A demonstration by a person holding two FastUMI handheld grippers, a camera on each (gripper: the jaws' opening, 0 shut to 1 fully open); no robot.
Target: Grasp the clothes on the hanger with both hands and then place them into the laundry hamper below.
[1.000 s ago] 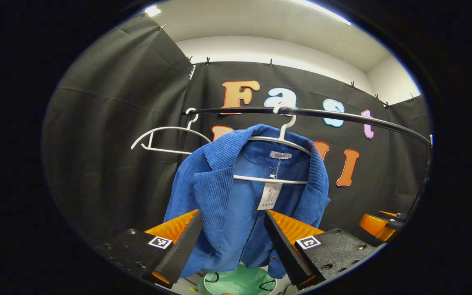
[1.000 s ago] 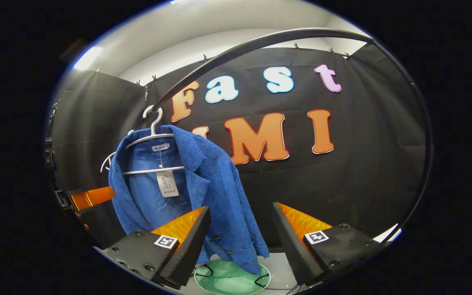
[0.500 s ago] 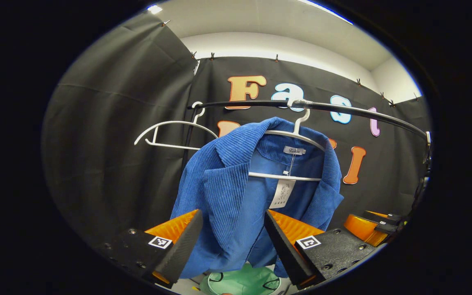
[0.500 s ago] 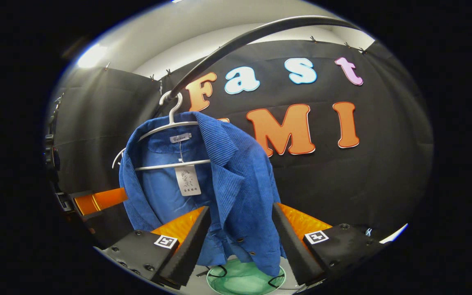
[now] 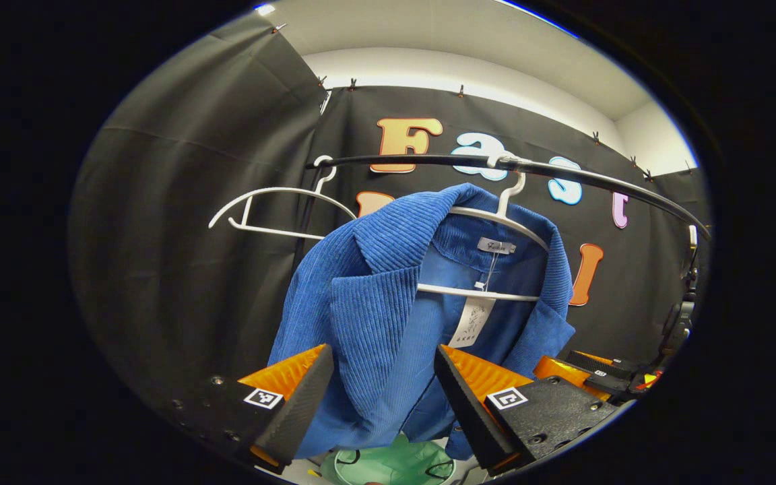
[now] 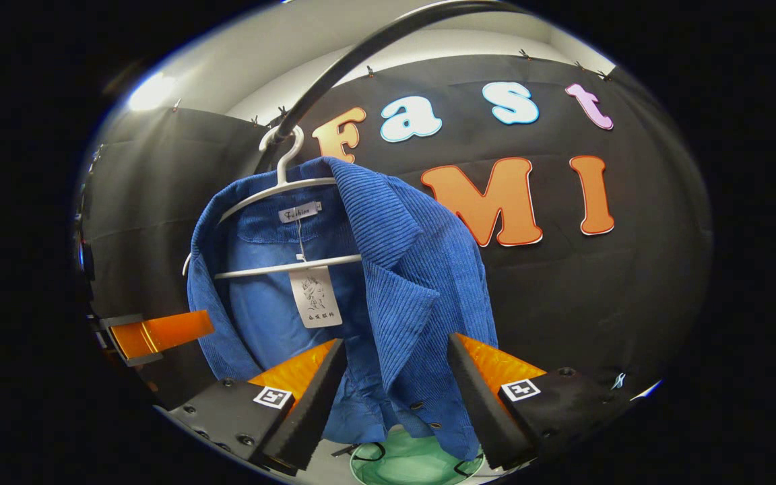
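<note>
A blue corduroy jacket (image 5: 374,303) (image 6: 395,269) hangs open on a white hanger (image 5: 496,215) (image 6: 280,192) from a black rail (image 5: 563,172) (image 6: 361,57). A paper tag dangles inside its collar. My left gripper (image 5: 382,360) is open, its fingers framing the jacket's left lapel from a short way in front. My right gripper (image 6: 395,353) is open too, facing the jacket's right lapel. Far off in the left gripper view the right gripper (image 5: 597,370) shows at the lower right. Below the jacket sits a pale green laundry hamper (image 5: 395,465) (image 6: 408,465) with black handles.
A second, bare white hanger (image 5: 273,212) hangs on the rail left of the jacket. Black cloth walls close in the booth behind and to the sides. The other gripper (image 6: 159,330) shows at the left in the right gripper view.
Both grippers have come closer to the jacket, which looms larger in both views. In the right gripper view it has slid from the left toward the middle, between the fingers. Both stay open.
</note>
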